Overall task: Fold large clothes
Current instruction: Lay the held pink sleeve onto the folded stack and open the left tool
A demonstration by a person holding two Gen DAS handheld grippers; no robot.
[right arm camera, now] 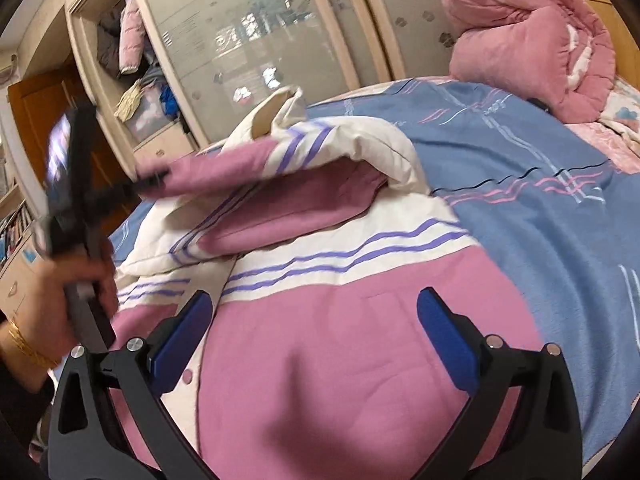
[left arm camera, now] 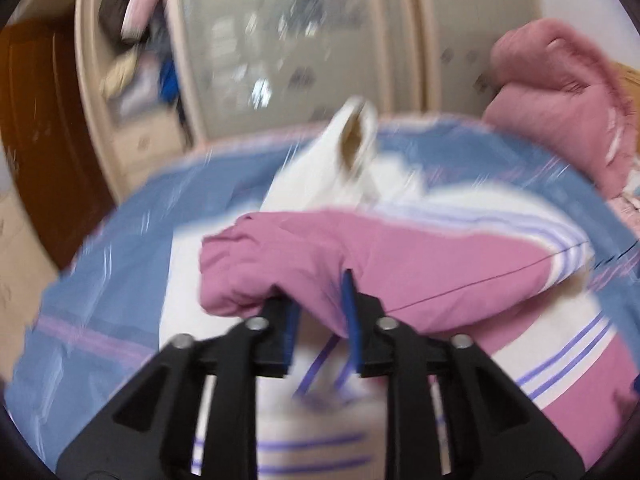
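A large pink and white jacket (right arm camera: 340,360) with purple stripes lies spread on the blue bed sheet (right arm camera: 520,200). Its pink sleeve (left arm camera: 320,248) is folded across the body, and the white collar (left arm camera: 352,148) stands up behind it. My left gripper (left arm camera: 318,296) has its tips at the sleeve's lower edge, with a gap between the blue pads and white cloth showing through it. In the blurred right wrist view a hand (right arm camera: 48,292) holds that left gripper (right arm camera: 154,176) at the sleeve (right arm camera: 224,172). My right gripper (right arm camera: 316,300) stands wide open over the pink body, holding nothing.
A rolled pink quilt (right arm camera: 520,40) sits at the far right of the bed. Behind the bed is a wardrobe (right arm camera: 248,20) with frosted sliding doors, its left side open on shelves of clothes. A brown wooden door (left arm camera: 40,120) stands at the left.
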